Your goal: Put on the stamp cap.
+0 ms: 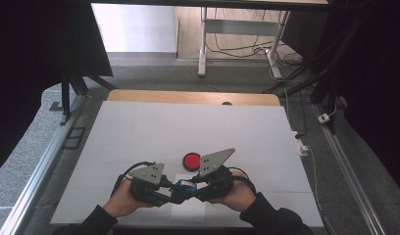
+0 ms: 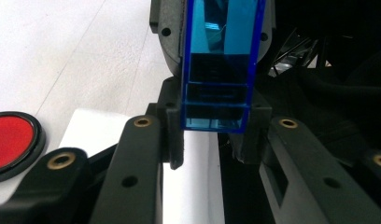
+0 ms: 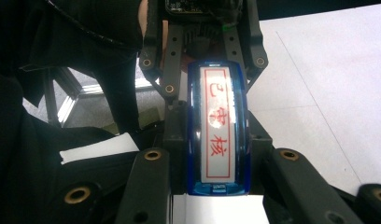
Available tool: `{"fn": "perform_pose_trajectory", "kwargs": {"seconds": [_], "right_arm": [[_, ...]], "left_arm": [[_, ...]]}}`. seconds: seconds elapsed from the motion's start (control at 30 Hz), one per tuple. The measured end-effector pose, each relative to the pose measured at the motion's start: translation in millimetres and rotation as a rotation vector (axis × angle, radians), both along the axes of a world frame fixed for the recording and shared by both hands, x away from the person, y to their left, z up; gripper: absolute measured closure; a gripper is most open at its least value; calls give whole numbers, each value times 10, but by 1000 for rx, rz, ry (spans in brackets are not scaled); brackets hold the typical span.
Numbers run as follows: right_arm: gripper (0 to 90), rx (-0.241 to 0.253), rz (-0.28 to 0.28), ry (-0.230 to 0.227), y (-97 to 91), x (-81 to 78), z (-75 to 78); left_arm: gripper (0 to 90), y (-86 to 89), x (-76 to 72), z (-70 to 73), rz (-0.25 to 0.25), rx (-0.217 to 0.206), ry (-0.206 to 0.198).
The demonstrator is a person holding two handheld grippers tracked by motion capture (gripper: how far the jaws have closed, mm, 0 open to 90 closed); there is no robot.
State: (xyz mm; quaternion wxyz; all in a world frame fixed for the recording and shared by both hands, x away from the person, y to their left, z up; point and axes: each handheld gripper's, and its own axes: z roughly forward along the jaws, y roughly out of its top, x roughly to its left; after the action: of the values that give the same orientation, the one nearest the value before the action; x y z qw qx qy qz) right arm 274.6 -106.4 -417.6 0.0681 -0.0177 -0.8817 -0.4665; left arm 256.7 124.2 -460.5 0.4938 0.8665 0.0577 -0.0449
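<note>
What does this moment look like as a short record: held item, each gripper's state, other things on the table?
held item: blue stamp, white face with red characters, held between both grippers above the table
left gripper: shut on one end of the stamp
right gripper: shut on the other end
nearby: red ink pad on the white table cover; white paper beneath the grippers

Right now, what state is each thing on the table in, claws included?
Blue translucent plastic stamp with red characters on a white face: lifted off the table, gripped at both ends.
Left claw: shut on the stamp.
Right claw: shut on the stamp.
Round red ink pad in a black rim: uncovered, flat on the table.
White paper sheet: flat beneath the claws.
</note>
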Motion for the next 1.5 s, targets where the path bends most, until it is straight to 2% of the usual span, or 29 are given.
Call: {"fn": "perform_pose_trajectory", "kwargs": {"seconds": [0.2,0.43,0.7,0.97,1.2,1.4,1.5], "right_arm": [[699,-7,-12,-5,-2,12,-10],[699,-8,-21,-10,-11,16,-6],[699,-7,-40,-16,-34,21,10],[698,0,-71,-25,-67,35,27],[698,6,-101,-27,-97,48,36],[697,7,-139,-27,-131,60,48],[697,5,-153,-31,-149,70,52]], "left_arm": [[606,-14,-6,-9,15,5,7],[529,-9,-11,-18,58,21,10],[403,22,-34,-35,128,69,4],[280,90,-72,-43,210,97,18],[173,232,-152,-35,302,100,59],[132,397,-239,-27,394,97,82],[108,479,-277,-34,424,86,104]]}}
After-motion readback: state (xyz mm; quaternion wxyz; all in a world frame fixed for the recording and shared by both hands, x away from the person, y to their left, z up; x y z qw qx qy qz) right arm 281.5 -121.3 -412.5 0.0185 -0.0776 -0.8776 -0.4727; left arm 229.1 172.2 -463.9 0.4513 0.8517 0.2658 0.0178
